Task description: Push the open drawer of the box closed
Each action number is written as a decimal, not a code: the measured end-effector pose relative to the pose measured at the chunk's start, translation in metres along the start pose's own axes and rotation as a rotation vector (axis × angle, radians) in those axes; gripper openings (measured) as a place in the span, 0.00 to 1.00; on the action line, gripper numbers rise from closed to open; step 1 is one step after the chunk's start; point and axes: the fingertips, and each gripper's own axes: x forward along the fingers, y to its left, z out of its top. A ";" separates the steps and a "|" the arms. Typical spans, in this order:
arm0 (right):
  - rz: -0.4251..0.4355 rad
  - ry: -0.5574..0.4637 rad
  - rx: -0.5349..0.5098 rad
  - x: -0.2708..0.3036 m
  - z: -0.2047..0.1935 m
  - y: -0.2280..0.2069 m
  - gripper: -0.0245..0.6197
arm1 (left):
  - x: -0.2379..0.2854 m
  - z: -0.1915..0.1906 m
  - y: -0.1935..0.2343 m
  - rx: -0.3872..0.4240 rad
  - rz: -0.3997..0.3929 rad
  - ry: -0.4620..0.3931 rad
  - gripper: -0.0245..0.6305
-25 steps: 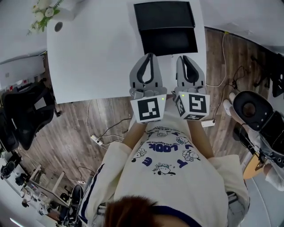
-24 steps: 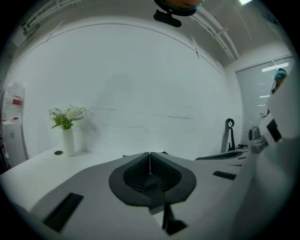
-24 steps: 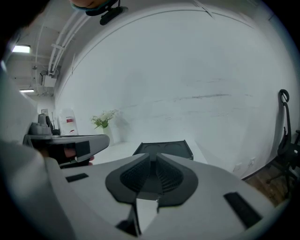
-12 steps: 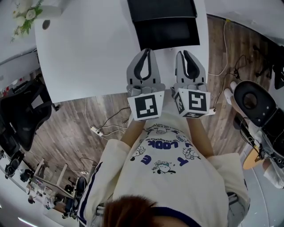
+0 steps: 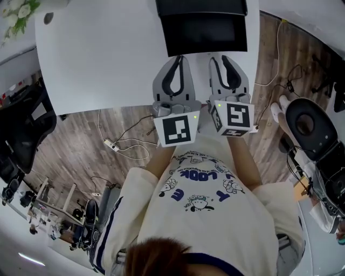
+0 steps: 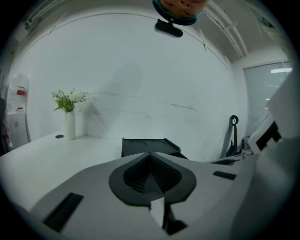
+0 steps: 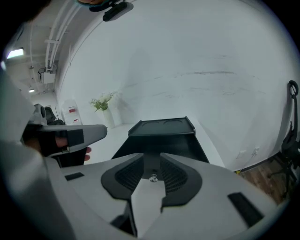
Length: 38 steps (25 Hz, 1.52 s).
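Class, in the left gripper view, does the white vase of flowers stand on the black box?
No, the white vase of flowers stands on the white table, apart from the black box to its right.

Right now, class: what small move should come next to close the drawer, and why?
Probably ease the left gripper forward against the drawer front: its jaws are shut, it points at the drawer, which stands open from the box.

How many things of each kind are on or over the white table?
Grippers: 2 (left gripper, shut; right gripper, jaws just been opening, nothing between them)
Black box with open drawer: 1
Vase of flowers: 1
Total: 4
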 end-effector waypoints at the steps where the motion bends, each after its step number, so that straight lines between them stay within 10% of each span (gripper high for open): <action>1: 0.006 0.011 0.001 0.003 -0.004 0.000 0.23 | 0.001 -0.002 -0.001 0.004 0.001 0.004 0.07; 38: 0.024 0.191 0.013 0.047 -0.062 -0.002 0.17 | 0.014 -0.035 0.021 -0.056 0.041 0.087 0.07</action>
